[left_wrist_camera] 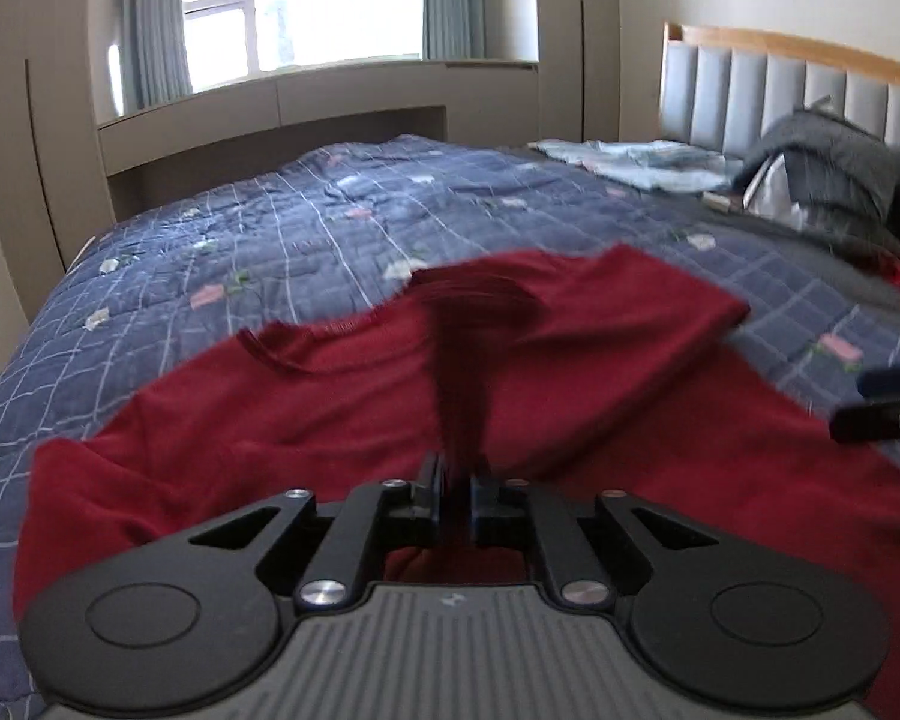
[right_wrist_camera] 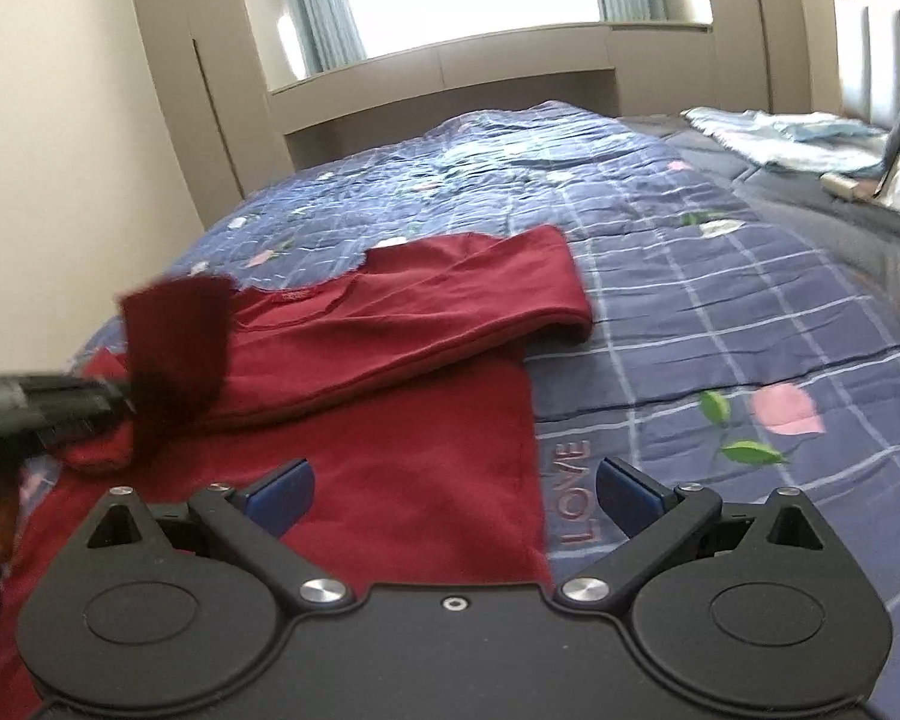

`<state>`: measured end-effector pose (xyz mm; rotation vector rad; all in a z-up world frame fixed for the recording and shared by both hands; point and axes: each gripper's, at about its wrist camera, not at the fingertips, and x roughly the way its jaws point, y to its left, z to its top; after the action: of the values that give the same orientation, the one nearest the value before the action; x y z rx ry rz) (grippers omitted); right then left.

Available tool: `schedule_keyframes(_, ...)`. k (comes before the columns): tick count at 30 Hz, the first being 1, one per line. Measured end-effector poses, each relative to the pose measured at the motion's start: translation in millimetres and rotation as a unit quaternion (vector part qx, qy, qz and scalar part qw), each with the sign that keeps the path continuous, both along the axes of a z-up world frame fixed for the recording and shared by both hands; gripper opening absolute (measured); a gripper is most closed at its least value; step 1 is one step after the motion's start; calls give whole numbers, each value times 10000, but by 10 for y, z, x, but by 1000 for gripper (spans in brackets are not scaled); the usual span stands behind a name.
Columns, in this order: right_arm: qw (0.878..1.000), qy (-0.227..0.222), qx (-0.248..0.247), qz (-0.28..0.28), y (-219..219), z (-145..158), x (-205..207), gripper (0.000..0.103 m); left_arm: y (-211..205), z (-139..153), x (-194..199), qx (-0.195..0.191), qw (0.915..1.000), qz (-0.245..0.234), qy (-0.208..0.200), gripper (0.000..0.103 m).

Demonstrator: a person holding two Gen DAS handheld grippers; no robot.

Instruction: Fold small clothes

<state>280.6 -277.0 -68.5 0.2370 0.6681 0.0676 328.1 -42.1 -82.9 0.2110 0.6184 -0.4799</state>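
Note:
A dark red long-sleeved top (left_wrist_camera: pixel 600 408) lies spread on the blue quilted bed; it also shows in the right wrist view (right_wrist_camera: pixel 390 420), with its right sleeve (right_wrist_camera: pixel 480 288) folded across the chest. My left gripper (left_wrist_camera: pixel 456 480) is shut on the cuff of the left sleeve (left_wrist_camera: pixel 468 330) and holds it lifted and blurred above the top; it shows at the left of the right wrist view (right_wrist_camera: pixel 120 396). My right gripper (right_wrist_camera: pixel 453 495) is open and empty, low over the top's right edge near the hem.
The bed's blue checked quilt (right_wrist_camera: pixel 720 312) extends far and right. Light blue folded cloth (left_wrist_camera: pixel 642 165) and a grey garment pile (left_wrist_camera: pixel 828 174) lie by the padded headboard (left_wrist_camera: pixel 780 90). A window and a beige cabinet stand behind the bed.

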Motion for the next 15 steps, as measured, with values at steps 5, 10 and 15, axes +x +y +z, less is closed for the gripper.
schedule_keyframes(5,9990,52,348,263,55,-8,154,98,139,-1,-59,-274,9992,42,305,46)
schedule_keyframes(10,9953,215,782,536,153,-40,336,97,358,84,-157,-533,9964,398,524,70)
schedule_keyframes(15,9906,351,1075,773,342,-75,555,93,626,122,-388,-755,9903,1065,473,95)
